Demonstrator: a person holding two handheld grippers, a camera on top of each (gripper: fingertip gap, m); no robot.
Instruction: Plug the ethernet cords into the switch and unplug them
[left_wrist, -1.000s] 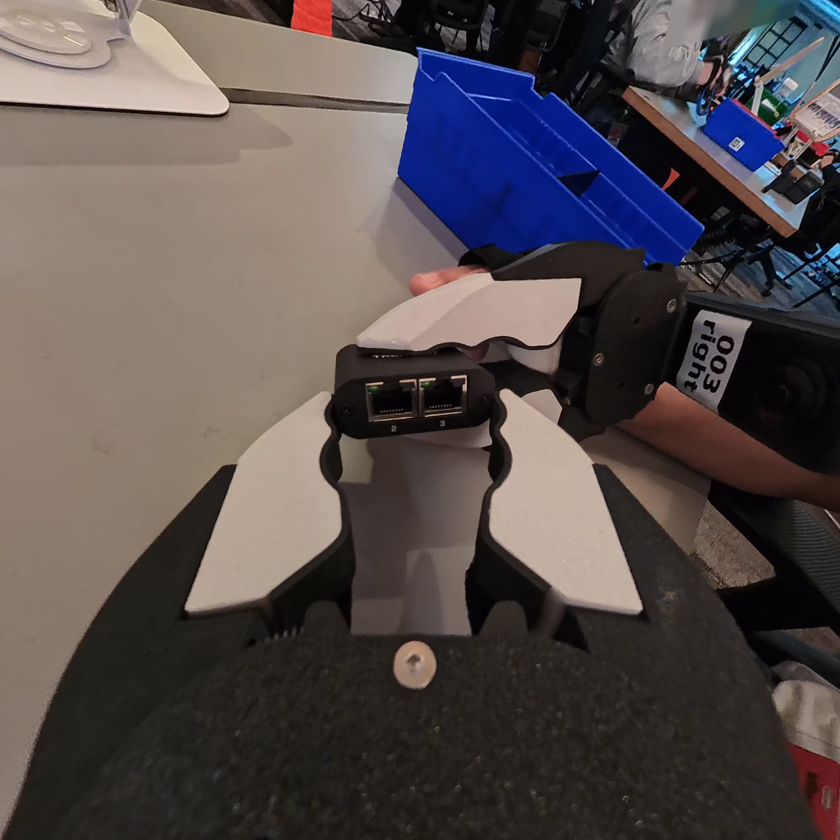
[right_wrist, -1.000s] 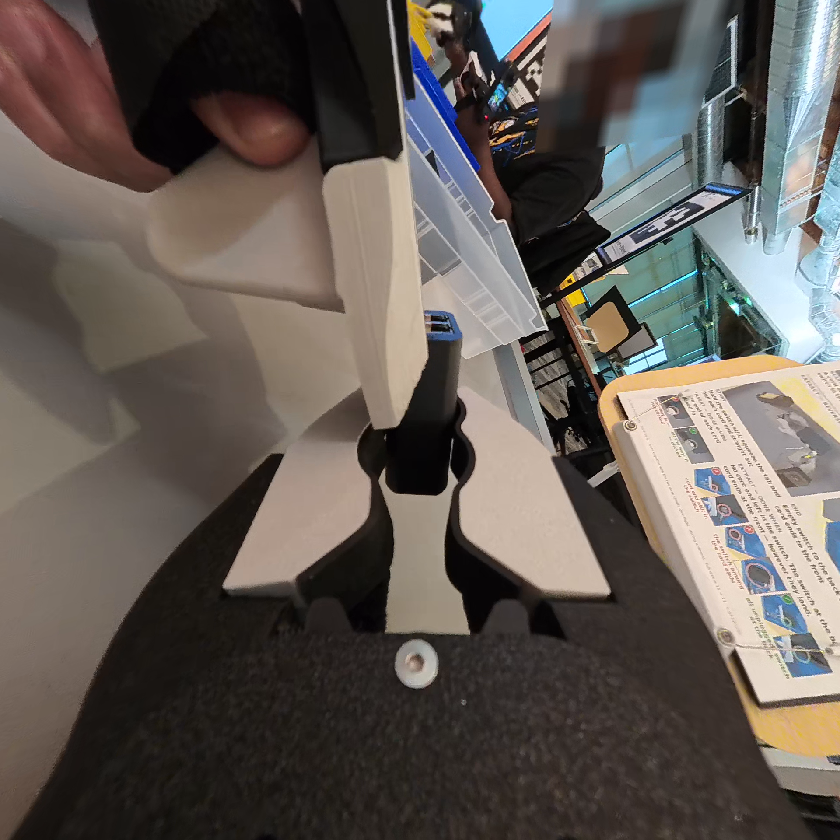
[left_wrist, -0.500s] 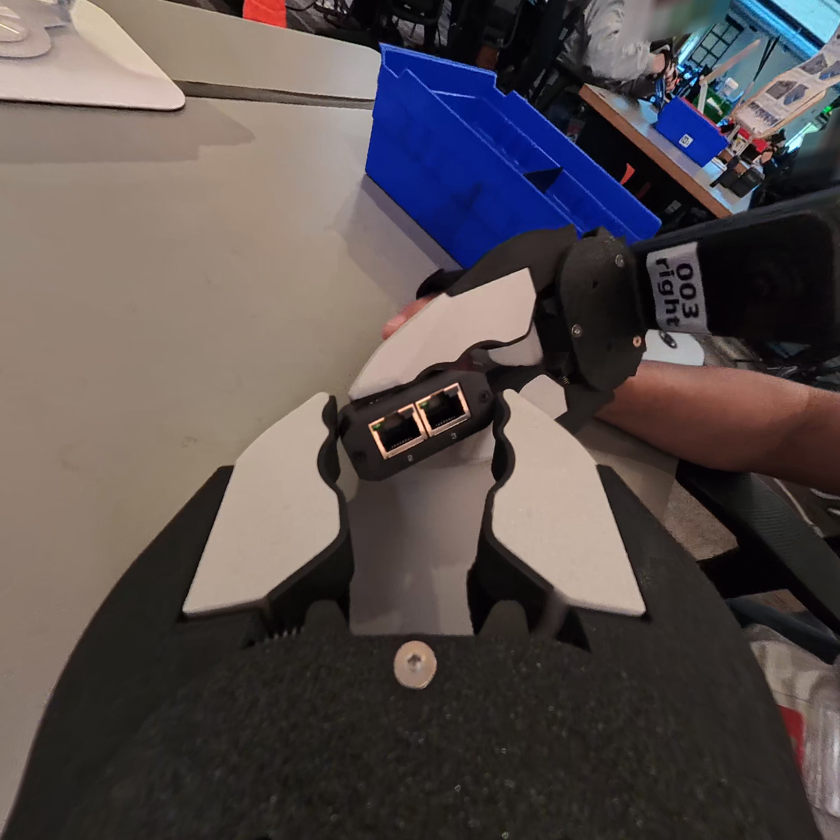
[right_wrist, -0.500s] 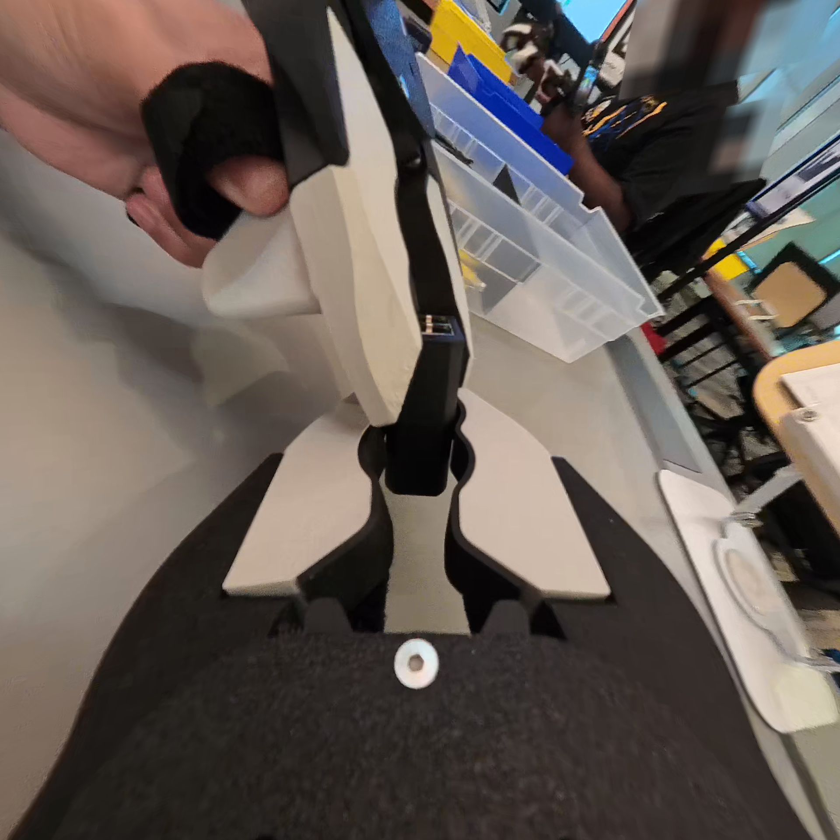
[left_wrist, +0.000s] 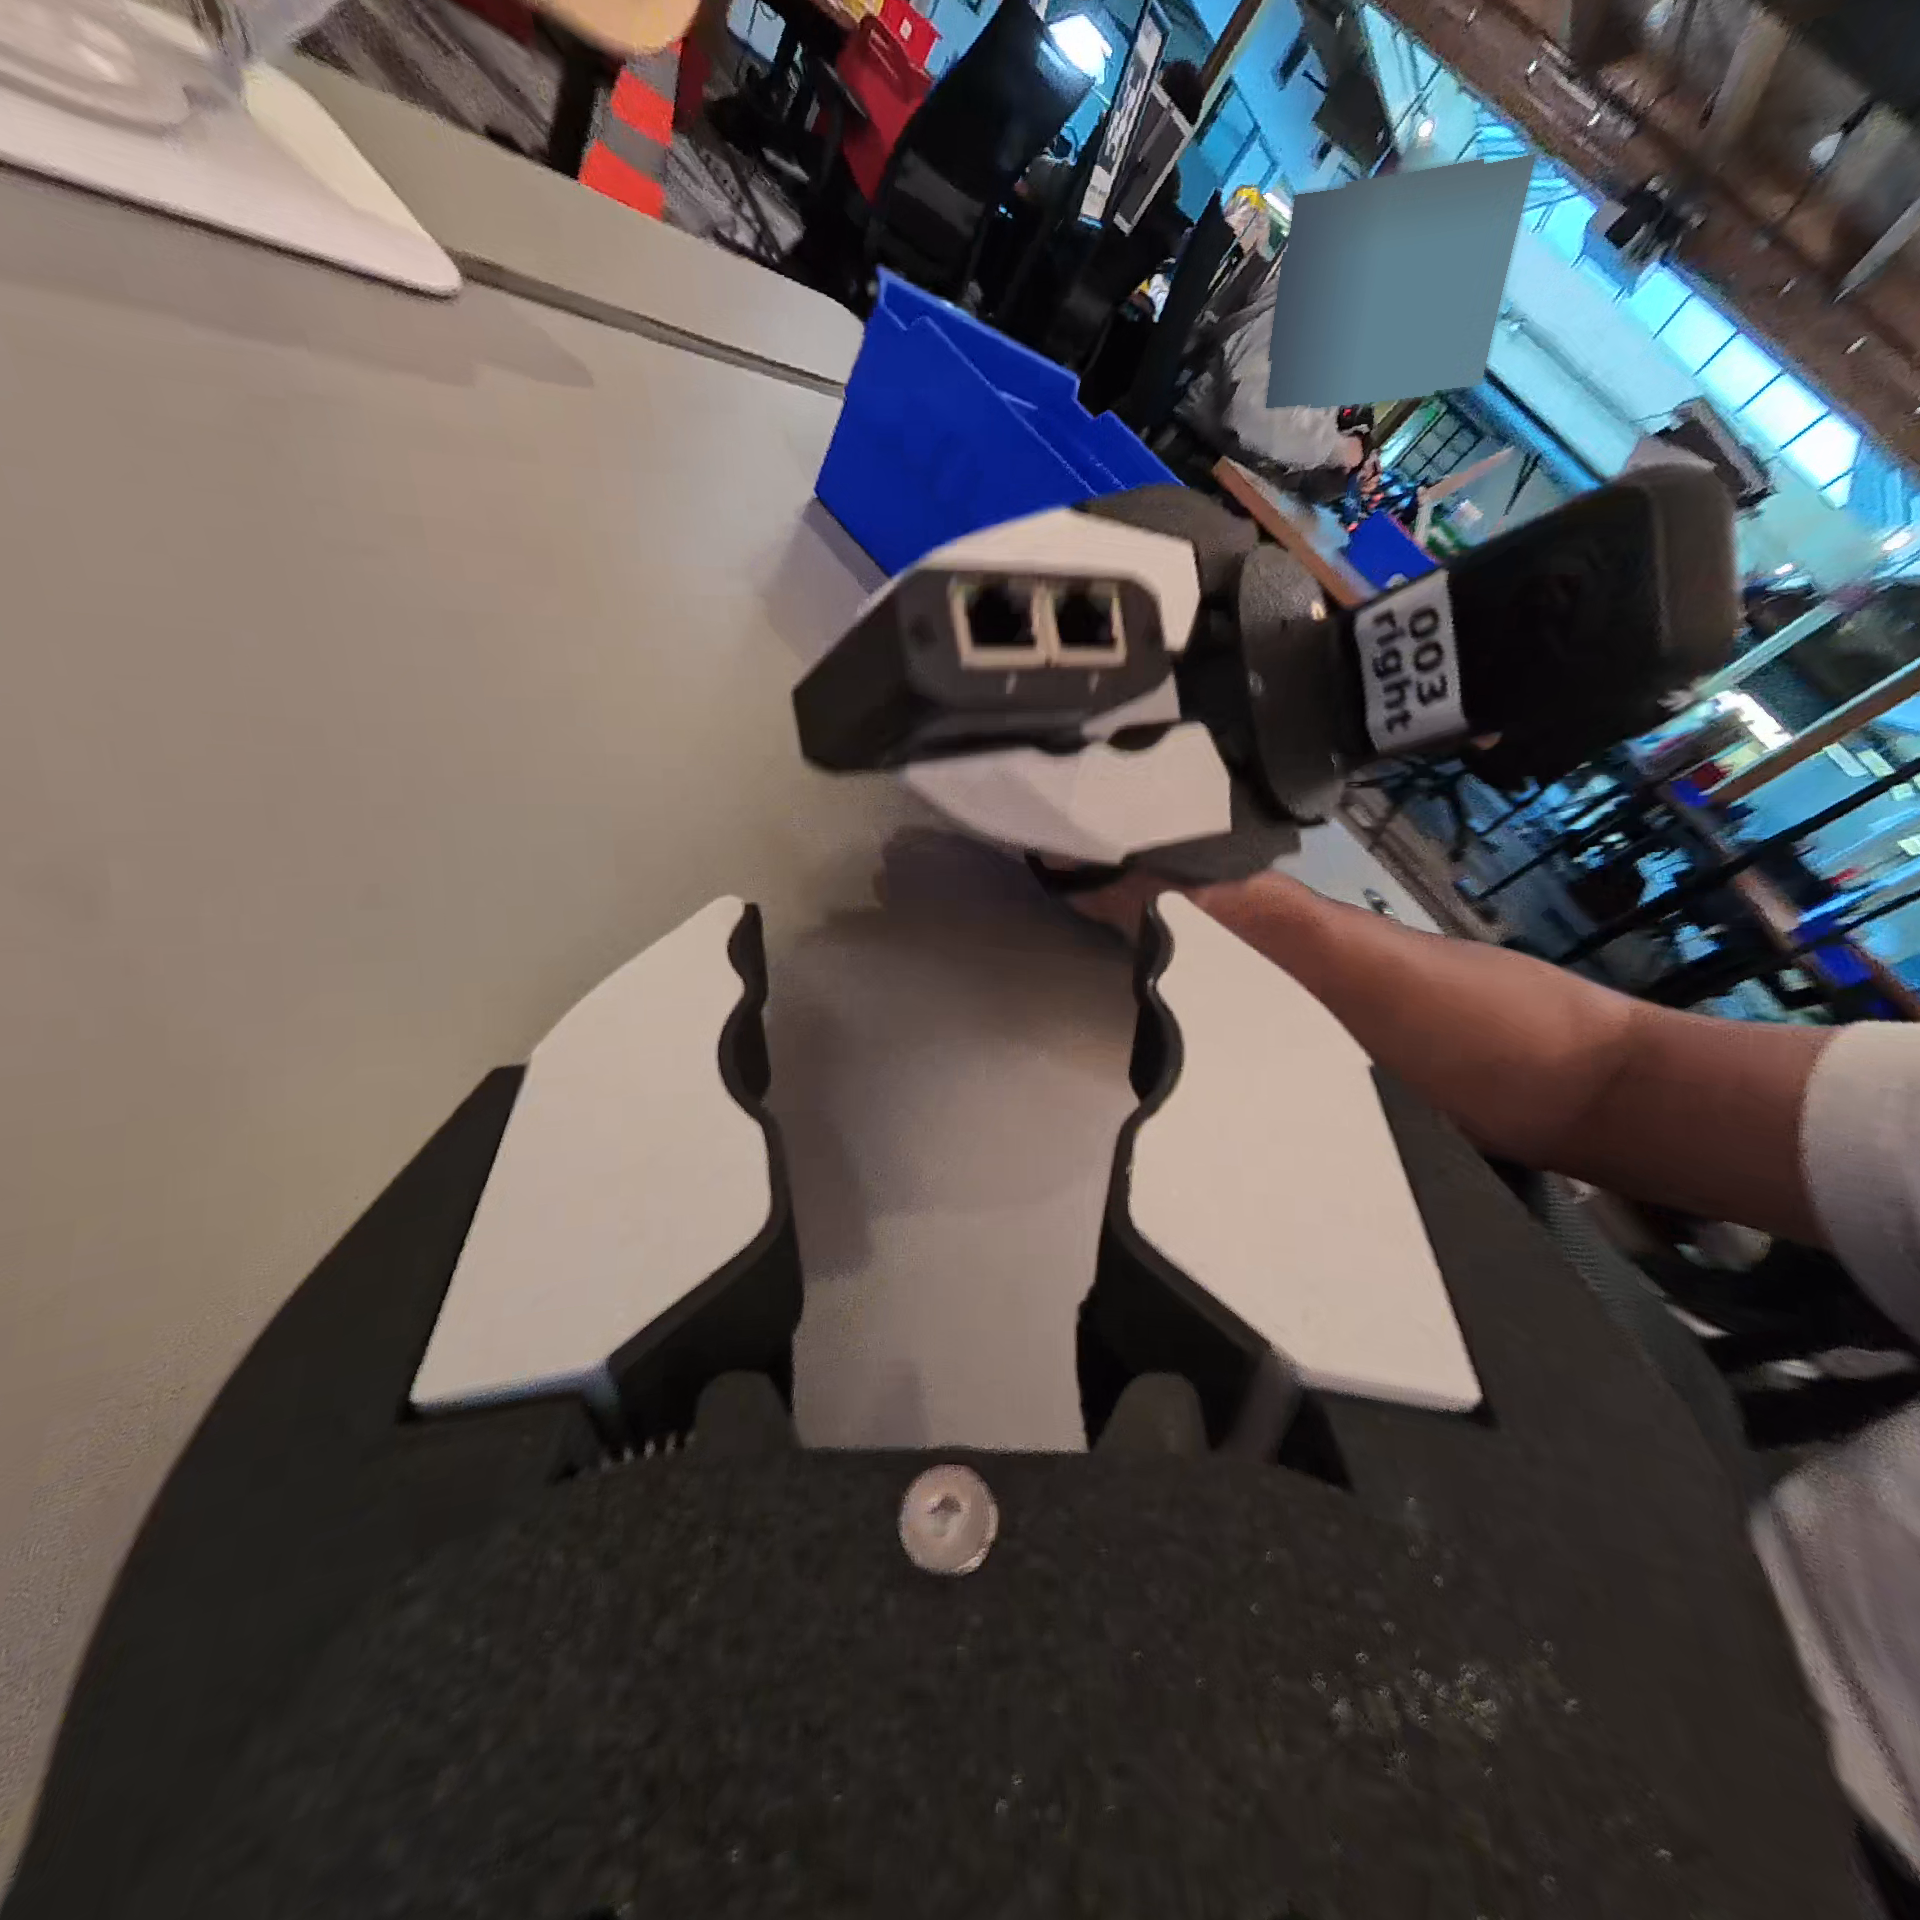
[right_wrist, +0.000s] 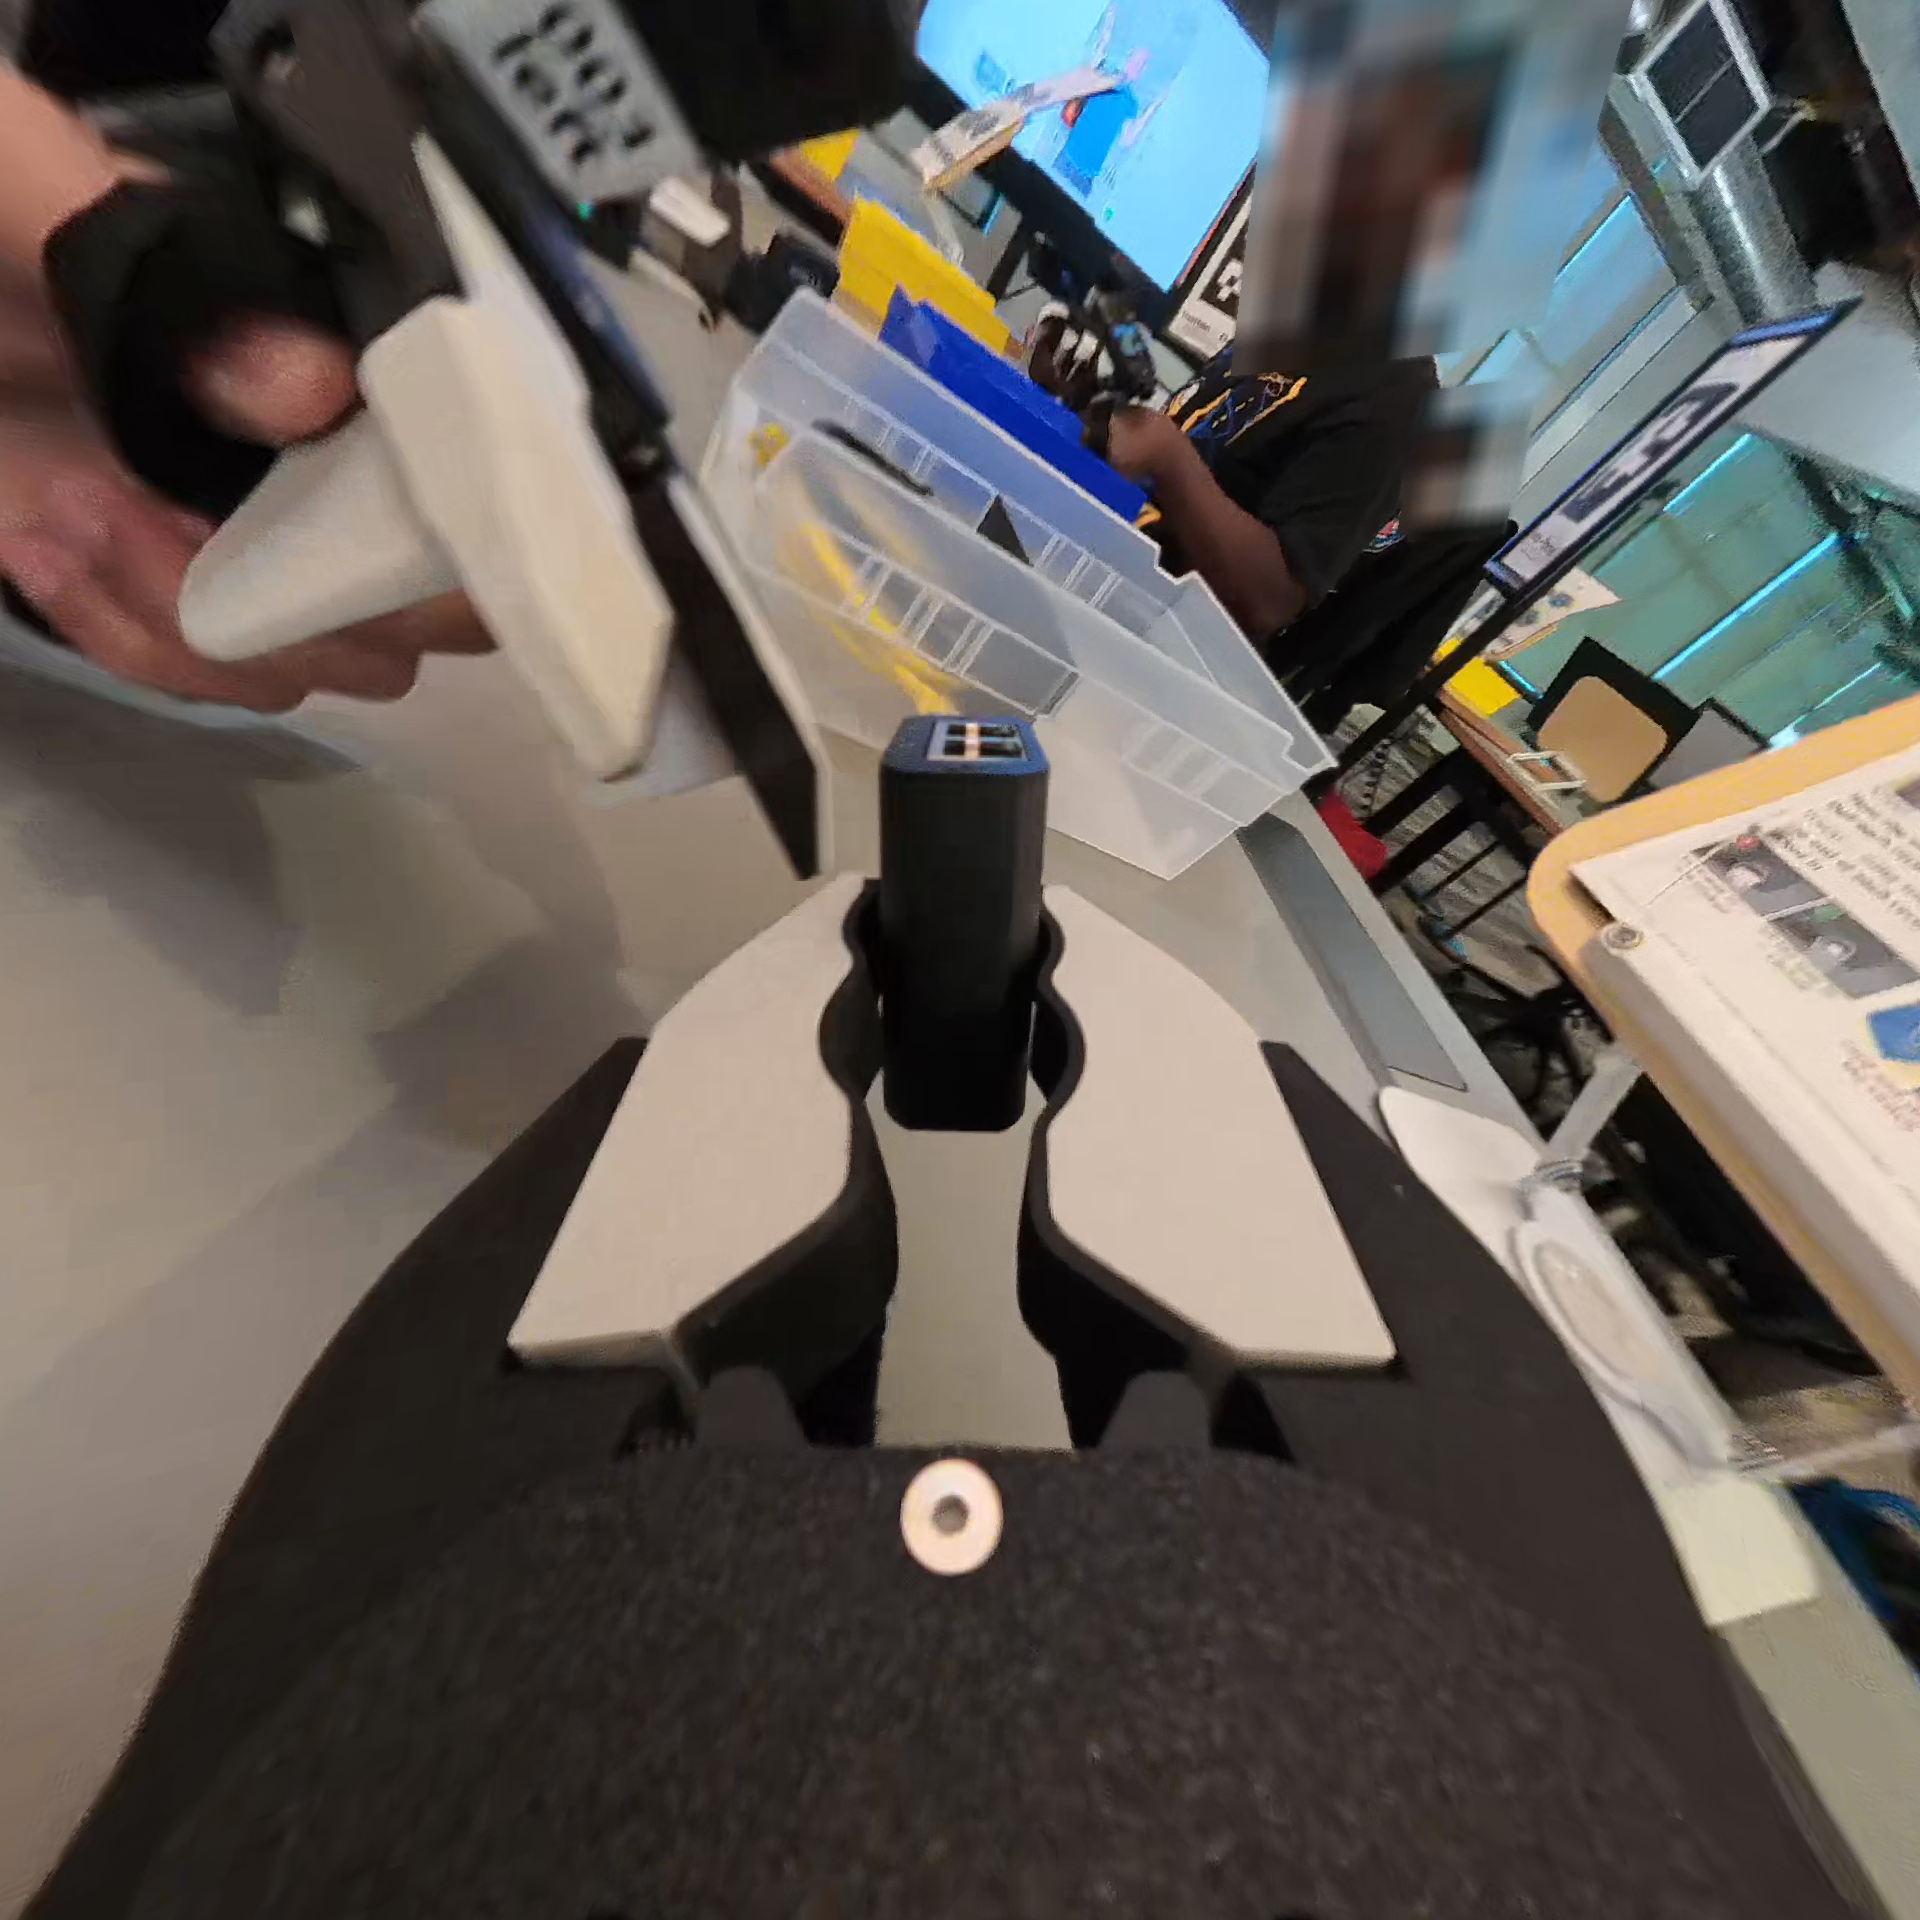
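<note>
Black plastic is what the right gripper (right_wrist: 956, 997) has between its fingers: the switch (right_wrist: 958, 914), a small box clamped by its lower half, both pads pressing its sides. It stands up out of the grasp with the end that carries two ports (right_wrist: 971, 740) pointing away from the hand. I judge it is held like this so the ports stay free and steady for a plug to come in, and so the box cannot slide on the table (left_wrist: 312, 727).

The left gripper (left_wrist: 951, 966) is wide open and holds nothing; only the grey table shows between its fingers (left_wrist: 644, 1101). It is just beside the switch but apart from it. Probably it is free to go and fetch a cord.

No cord is in a port yet, so the plugging is not begun, as I judge.

The left wrist view shows the two ports from the front, both empty, and the right gripper's pads above and below the box; behind it stands a blue bin (left_wrist: 966, 457). The right wrist view shows what that one does not: a clear bin (right_wrist: 987, 582) farther on the table with yellow cords (right_wrist: 862, 592) in it, and the left gripper from the side, blurred
</note>
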